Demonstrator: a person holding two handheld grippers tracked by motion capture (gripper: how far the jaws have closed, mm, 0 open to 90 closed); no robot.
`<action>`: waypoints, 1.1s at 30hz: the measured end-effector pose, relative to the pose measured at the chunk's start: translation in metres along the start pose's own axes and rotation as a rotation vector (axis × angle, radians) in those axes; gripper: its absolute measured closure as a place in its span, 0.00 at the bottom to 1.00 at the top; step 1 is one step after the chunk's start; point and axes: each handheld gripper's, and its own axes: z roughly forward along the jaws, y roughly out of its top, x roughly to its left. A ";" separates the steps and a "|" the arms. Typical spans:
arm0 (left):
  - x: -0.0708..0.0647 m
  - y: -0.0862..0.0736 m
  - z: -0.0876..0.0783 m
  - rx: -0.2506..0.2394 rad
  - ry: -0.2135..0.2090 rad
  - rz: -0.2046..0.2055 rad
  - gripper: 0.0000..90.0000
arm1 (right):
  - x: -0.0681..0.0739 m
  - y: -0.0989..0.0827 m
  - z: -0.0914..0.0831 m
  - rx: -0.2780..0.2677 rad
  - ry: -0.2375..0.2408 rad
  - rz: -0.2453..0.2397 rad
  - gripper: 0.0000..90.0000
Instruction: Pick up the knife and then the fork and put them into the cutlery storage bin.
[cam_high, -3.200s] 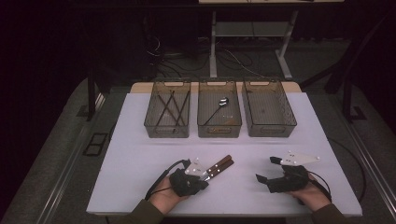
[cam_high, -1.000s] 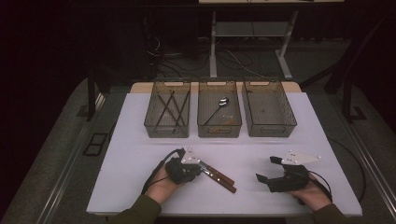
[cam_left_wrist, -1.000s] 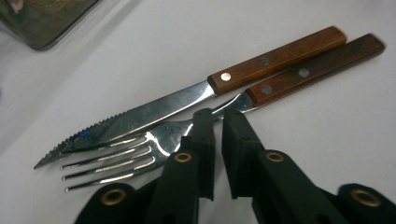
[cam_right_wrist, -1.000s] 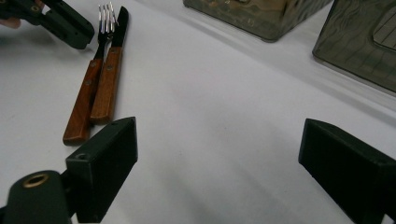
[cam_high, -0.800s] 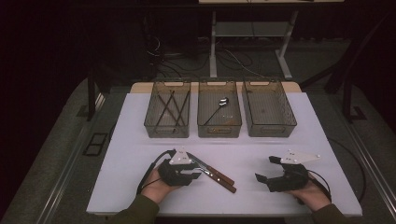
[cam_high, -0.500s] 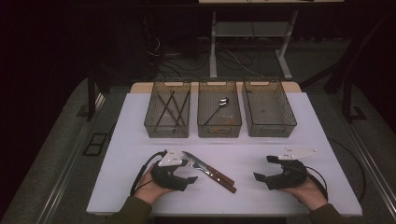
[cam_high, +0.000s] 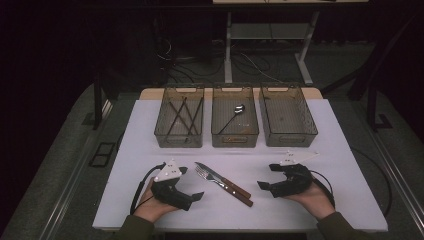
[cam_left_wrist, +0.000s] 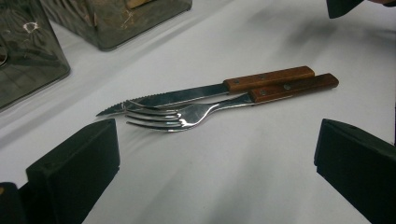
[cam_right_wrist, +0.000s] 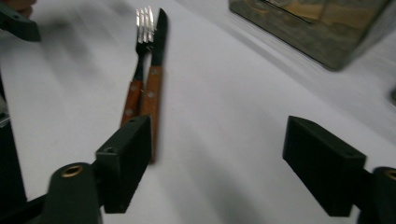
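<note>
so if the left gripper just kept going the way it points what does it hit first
Most likely the fork, lying flat on the white table straight ahead of the open left gripper, tines toward it. The knife lies alongside, just beyond. Nothing is between the jaws now, though depth is hard to judge.

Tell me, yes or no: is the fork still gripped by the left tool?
No: the fork lies flat on the table beside the knife, ahead of the left tool, whose jaws stand wide apart.
</note>
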 end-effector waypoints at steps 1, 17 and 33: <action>0.000 0.000 0.000 0.000 0.000 -0.002 0.00 | 0.001 0.003 0.002 0.009 0.011 -0.001 0.31; -0.002 0.002 0.002 0.015 0.008 0.012 0.01 | 0.025 0.042 0.040 0.084 0.074 -0.065 0.59; -0.004 0.002 0.002 0.018 -0.006 0.018 0.01 | 0.042 0.055 0.082 0.165 0.093 -0.107 0.75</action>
